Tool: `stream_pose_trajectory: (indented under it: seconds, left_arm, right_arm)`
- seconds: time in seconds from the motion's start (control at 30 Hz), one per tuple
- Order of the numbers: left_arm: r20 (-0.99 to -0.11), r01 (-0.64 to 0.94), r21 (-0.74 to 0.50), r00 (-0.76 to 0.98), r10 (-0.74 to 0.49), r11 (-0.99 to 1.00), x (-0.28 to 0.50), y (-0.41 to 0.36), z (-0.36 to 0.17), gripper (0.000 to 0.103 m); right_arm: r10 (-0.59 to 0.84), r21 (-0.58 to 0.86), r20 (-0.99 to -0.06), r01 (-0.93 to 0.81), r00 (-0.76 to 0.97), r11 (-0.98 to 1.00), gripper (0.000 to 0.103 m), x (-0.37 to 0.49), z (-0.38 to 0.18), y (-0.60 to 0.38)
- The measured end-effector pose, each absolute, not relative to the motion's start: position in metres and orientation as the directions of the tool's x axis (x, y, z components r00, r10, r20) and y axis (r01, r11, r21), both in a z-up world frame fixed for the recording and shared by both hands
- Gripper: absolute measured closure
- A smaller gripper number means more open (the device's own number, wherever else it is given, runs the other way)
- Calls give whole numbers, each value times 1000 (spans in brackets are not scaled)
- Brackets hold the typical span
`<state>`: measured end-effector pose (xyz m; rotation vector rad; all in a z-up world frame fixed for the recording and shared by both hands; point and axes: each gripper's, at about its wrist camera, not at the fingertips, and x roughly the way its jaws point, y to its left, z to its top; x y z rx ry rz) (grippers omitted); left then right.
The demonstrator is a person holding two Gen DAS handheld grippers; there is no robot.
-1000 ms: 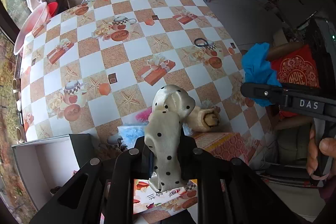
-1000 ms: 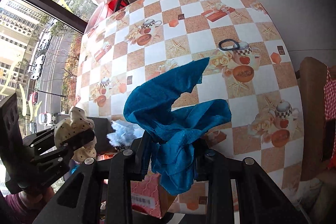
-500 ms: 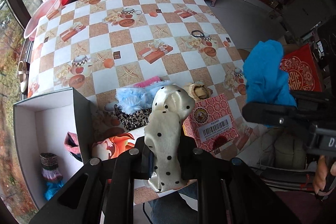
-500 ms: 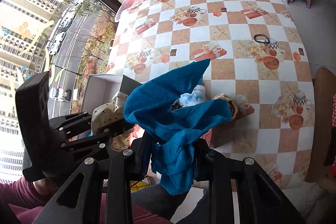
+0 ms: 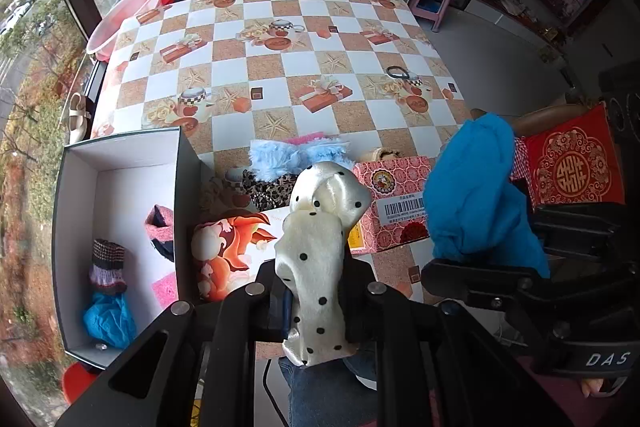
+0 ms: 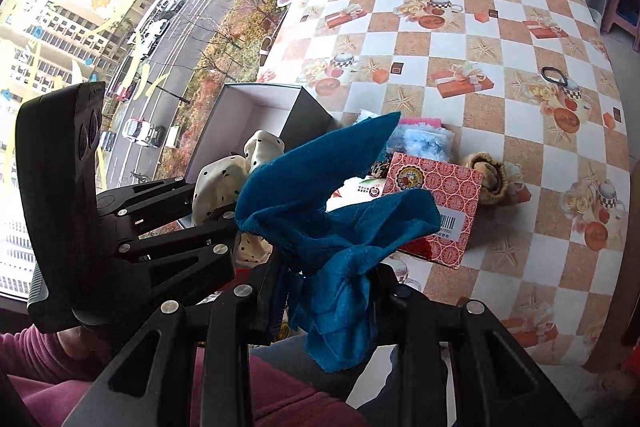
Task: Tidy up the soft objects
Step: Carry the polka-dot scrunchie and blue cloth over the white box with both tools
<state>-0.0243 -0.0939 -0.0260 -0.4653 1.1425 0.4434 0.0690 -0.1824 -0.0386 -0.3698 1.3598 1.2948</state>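
My left gripper is shut on a cream satin cloth with black dots, held above the table's near edge; it also shows in the right wrist view. My right gripper is shut on a crumpled blue cloth, which shows at the right of the left wrist view. An open grey box with a white inside stands at the left and holds several soft items. A fluffy light-blue piece and a leopard-print piece lie on the table.
A pink patterned carton and a carton with an orange cartoon print stand at the near edge. A small woven item sits beside the pink carton. A black hair tie lies farther back. The checked tablecloth stretches beyond.
Both grippers have pulled back and up from the table with their cloths still held. The open box and the cartons have come into view below.
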Motion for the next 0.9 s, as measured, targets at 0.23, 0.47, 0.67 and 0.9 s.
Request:
stream_pose_trajectory:
  seconds: [0.23,0.47,0.67,0.9]
  left_arm:
    - [-926,-589,-125,358,118,798,-36,-96,-23,84]
    - [-922,-607,-132,366,128,784,-42,-95,-22,84]
    - [-920,-617,-135,368,133,775,-47,-95,-21,84]
    - [-920,-624,-138,368,134,769,-49,-94,-22,84]
  right_arm:
    - [451,458,-841,-836,-298,302,71,60,-36,-181]
    - [453,454,-840,-842,-297,290,71,57,-34,-181]
    - [451,452,-841,-847,-300,279,71,53,-34,-179]
    - [448,451,-841,-850,-304,270,71,50,-34,-178]
